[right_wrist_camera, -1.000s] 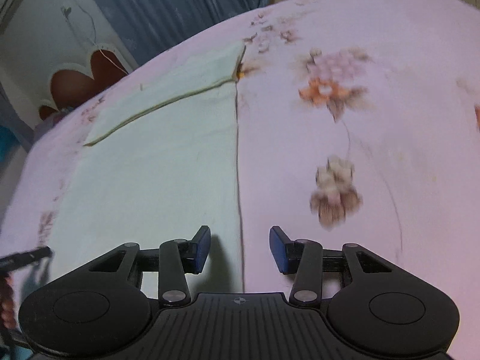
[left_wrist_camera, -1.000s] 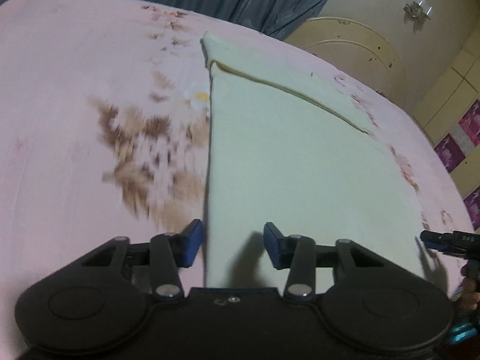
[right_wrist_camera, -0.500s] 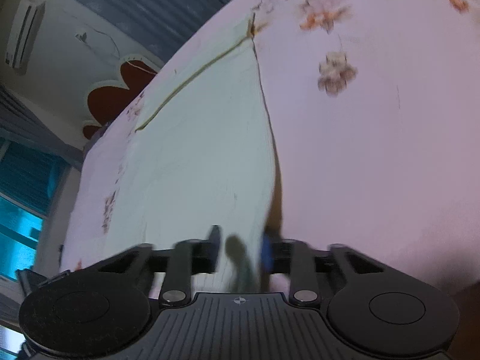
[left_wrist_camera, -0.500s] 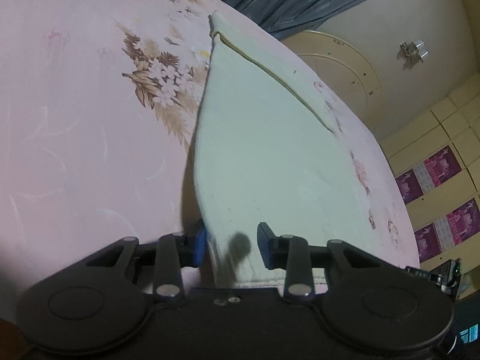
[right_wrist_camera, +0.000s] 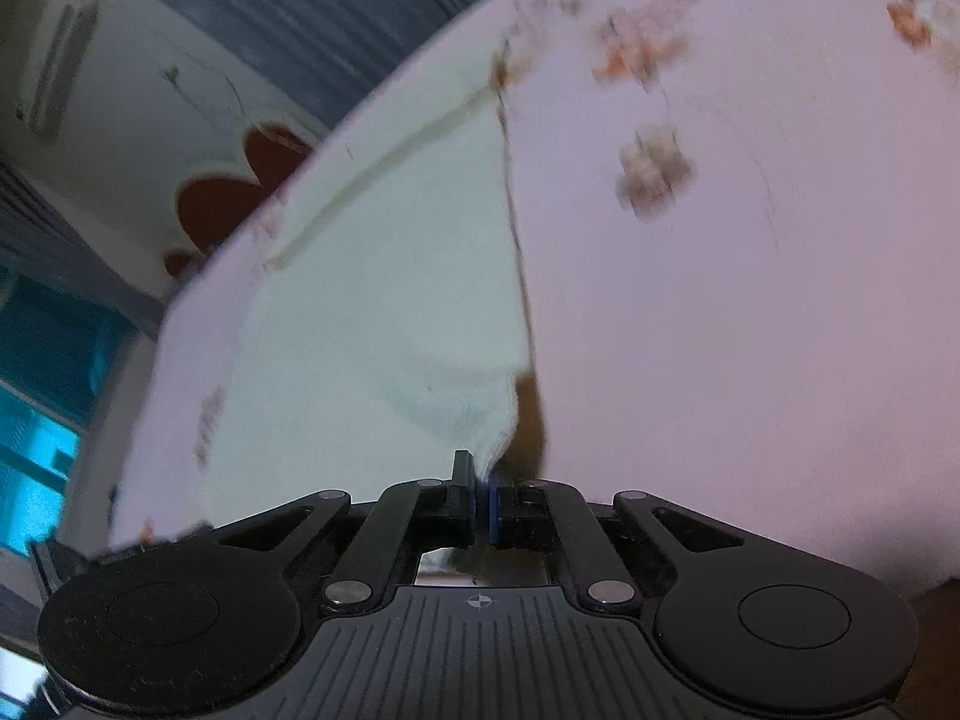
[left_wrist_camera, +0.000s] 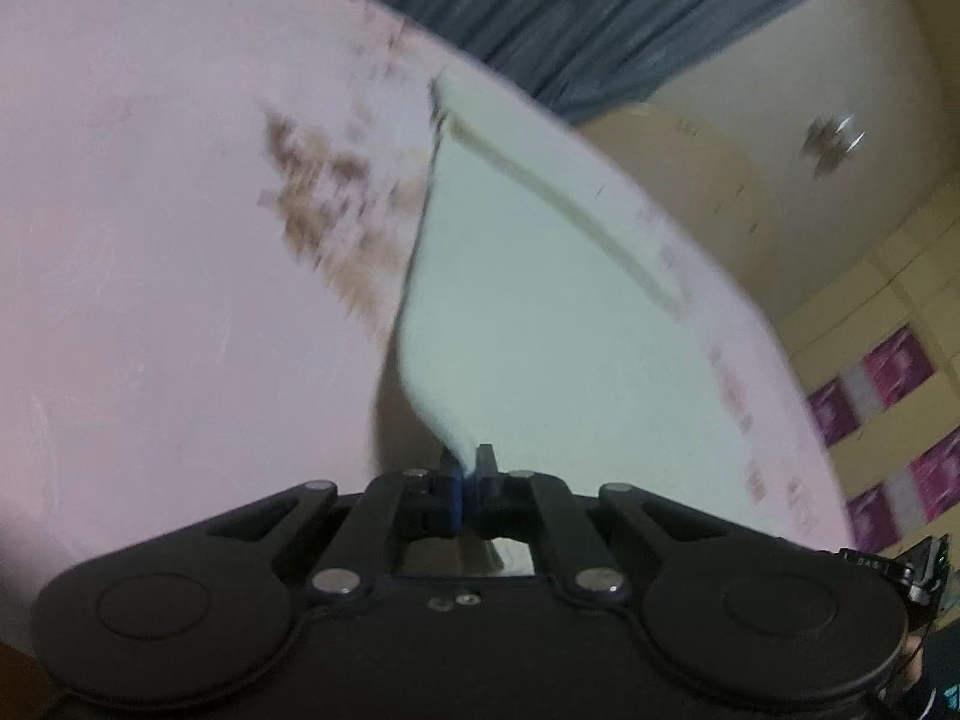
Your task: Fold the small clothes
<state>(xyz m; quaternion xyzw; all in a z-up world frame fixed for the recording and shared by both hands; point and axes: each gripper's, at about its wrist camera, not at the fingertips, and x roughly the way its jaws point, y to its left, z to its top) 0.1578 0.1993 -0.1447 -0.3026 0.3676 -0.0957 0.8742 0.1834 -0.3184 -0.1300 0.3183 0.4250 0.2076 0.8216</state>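
Soft, light pale cloth (left_wrist_camera: 540, 324), limp on the bed (left_wrist_camera: 150, 240); near corners pinched in both closed jaws, lifting easily.

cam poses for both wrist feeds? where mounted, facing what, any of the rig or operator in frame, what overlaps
Left wrist: sits on the left claw, looking forward and down across the pink bedsheet; claw shut on the pale green cloth at its near left corner; the other claw's tip shows at the lower right edge.
Right wrist: sits on the right claw, same downward slant; claw shut on the cloth's near right corner.
Shared: cloth, bedsheet, blue curtain.
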